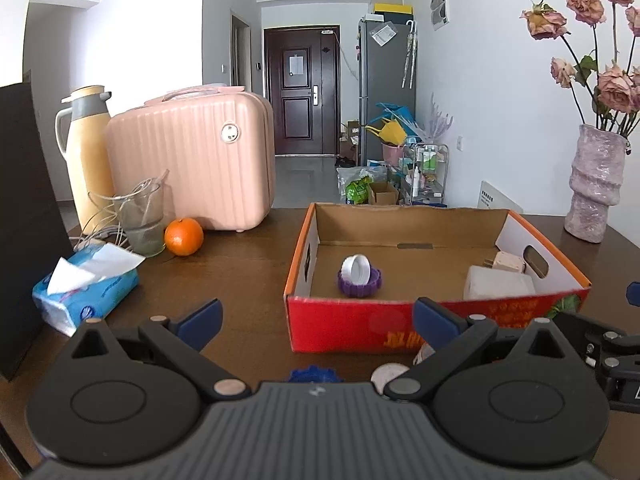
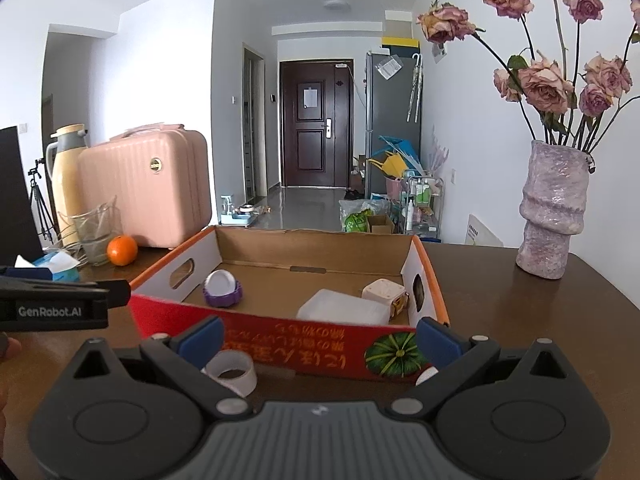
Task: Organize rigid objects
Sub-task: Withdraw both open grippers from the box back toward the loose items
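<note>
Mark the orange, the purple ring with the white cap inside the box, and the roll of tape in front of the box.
orange [image 1: 183, 236]: left wrist view, middle of its peel.
purple ring [image 1: 360, 285]: left wrist view, its purple rim below the white cap.
roll of tape [image 2: 236, 368]: right wrist view, its white outer wall.

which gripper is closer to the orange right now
Left. The left gripper sits toward the orange's side of the cardboard box, jaws open. The right gripper is farther over, facing the box's front, with the orange far off to its left.
</note>
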`<action>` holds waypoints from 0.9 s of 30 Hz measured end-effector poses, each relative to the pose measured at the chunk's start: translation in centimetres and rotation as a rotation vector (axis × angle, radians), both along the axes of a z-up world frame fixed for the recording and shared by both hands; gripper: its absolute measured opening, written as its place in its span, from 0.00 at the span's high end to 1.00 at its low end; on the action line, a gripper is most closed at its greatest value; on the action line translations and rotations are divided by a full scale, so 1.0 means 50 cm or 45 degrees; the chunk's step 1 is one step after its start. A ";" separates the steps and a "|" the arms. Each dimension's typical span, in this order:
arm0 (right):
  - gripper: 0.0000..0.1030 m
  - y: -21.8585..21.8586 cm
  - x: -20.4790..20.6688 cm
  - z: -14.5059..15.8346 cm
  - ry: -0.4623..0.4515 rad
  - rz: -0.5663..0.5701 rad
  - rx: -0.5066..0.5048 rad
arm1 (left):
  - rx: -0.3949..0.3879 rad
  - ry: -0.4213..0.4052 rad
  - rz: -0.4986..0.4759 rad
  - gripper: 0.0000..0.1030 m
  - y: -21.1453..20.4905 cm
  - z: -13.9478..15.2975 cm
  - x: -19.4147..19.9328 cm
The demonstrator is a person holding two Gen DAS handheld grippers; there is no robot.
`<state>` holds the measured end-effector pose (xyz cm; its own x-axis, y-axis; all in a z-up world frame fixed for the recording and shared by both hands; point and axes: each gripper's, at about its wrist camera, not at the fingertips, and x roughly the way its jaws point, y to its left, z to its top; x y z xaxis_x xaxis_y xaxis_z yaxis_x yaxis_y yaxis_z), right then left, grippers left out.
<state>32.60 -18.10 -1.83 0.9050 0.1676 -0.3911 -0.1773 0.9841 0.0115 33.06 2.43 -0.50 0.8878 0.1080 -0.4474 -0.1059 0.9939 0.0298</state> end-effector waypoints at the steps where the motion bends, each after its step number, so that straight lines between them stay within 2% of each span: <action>1: 0.00 0.002 -0.009 -0.002 0.000 0.004 0.001 | -0.002 0.002 -0.001 0.00 0.003 -0.002 -0.008; 15: 0.00 0.014 -0.108 -0.056 0.044 0.028 -0.008 | 0.003 0.050 -0.037 0.00 0.021 -0.045 -0.113; 27: 0.01 0.020 -0.129 -0.078 0.056 0.024 -0.020 | -0.002 0.082 -0.042 0.00 0.031 -0.063 -0.128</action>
